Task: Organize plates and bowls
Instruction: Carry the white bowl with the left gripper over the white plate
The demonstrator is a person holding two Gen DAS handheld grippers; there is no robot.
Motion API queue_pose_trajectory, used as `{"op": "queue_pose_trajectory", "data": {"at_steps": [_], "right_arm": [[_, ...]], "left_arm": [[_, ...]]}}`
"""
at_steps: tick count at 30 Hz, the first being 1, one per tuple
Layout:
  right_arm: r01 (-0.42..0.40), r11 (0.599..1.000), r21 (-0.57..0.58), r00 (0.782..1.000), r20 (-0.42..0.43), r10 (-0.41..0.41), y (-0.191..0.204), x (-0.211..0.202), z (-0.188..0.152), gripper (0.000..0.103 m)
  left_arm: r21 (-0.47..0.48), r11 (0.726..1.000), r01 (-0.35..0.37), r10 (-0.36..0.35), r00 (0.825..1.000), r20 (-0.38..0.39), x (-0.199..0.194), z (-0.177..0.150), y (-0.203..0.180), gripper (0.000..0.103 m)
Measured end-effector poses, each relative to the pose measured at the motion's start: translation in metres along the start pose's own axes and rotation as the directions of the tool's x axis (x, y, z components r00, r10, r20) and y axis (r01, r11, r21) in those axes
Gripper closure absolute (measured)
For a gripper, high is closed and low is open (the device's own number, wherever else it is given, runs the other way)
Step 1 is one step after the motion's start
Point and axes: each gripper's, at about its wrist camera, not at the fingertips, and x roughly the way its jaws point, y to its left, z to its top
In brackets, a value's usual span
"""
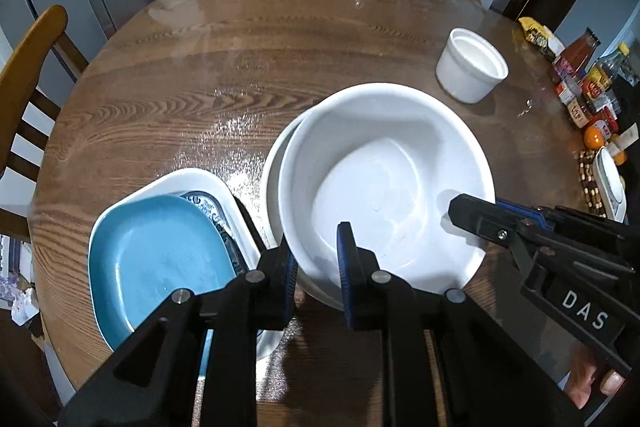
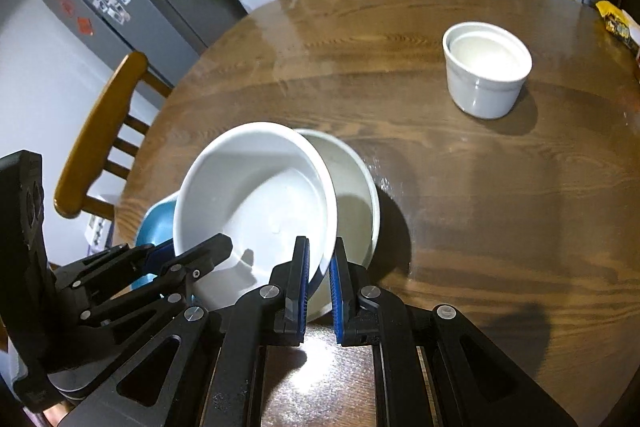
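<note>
- Upper white bowl (image 1: 384,187) sits tilted inside a second white bowl (image 2: 356,195), near table edge; not seated flat yet.
- Left gripper (image 1: 318,275) straddles the upper bowl's near rim, one finger inside, one outside; looks clamped on the wall.
- Right gripper (image 2: 319,279) pinches the same bowl's rim on the other side, pads tight to the glaze.
- Handling guess: glazed ceramic, stiff, heavyish, slick, chips easily. Rim is the only real hold (thin wall, so expect slip if it tilts).
- Blue plate (image 1: 160,267) stacked on a patterned plate and a white dish (image 1: 200,181), just beside the bowls on the left.
- White ramekin (image 2: 486,69) well apart, farther across the wooden table (image 2: 480,207).
- Jars and packets (image 1: 584,87) crowd the right edge; chairs around. Nothing blocks the nest itself.
</note>
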Motion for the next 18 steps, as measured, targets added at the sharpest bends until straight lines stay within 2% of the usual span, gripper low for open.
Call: {"op": "queue_pose_trajectory", "data": {"at_steps": [18], "right_arm": [[0.039,0.999,0.0,0.999,-0.035,-0.039,0.001,0.014,0.003,0.092]], "left_arm": [[0.017,1.0,-0.023,0.023,0.999,-0.023,0.012,0.0,-0.001,0.083]]}}
